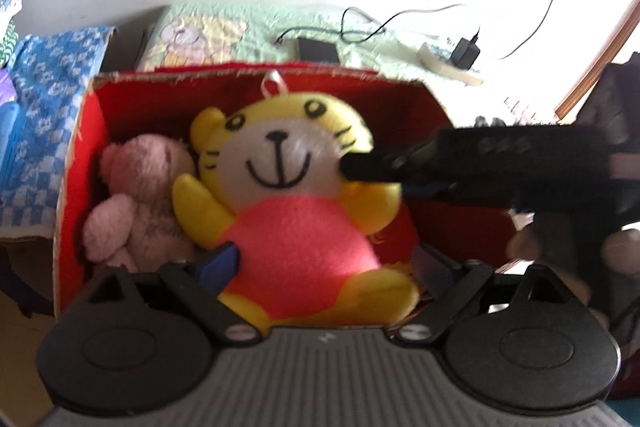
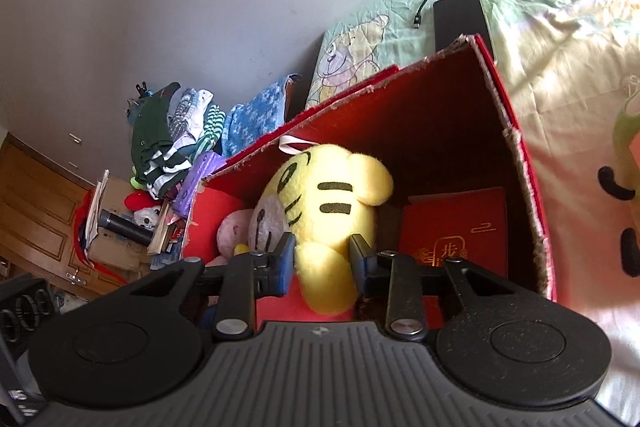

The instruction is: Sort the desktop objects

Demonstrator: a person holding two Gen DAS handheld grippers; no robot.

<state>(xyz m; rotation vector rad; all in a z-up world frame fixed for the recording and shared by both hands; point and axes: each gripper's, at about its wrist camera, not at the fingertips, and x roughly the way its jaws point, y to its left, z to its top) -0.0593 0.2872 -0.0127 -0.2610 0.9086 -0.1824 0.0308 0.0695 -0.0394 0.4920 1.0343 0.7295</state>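
Tiger plush toy (image 1: 280,195) mid-frame inside red box (image 1: 72,163), pink plush (image 1: 136,203) at its left, right gripper (image 2: 322,263) pinching tiger's yellow arm, left gripper (image 1: 324,263) fingers spread wide around its pink belly, grip unclear.

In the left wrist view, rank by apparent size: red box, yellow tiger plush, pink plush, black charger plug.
1. red box
2. yellow tiger plush, enlarged by sitting near the camera
3. pink plush, partly hidden behind the tiger, so its full size is unsure
4. black charger plug, far back and looking smallest
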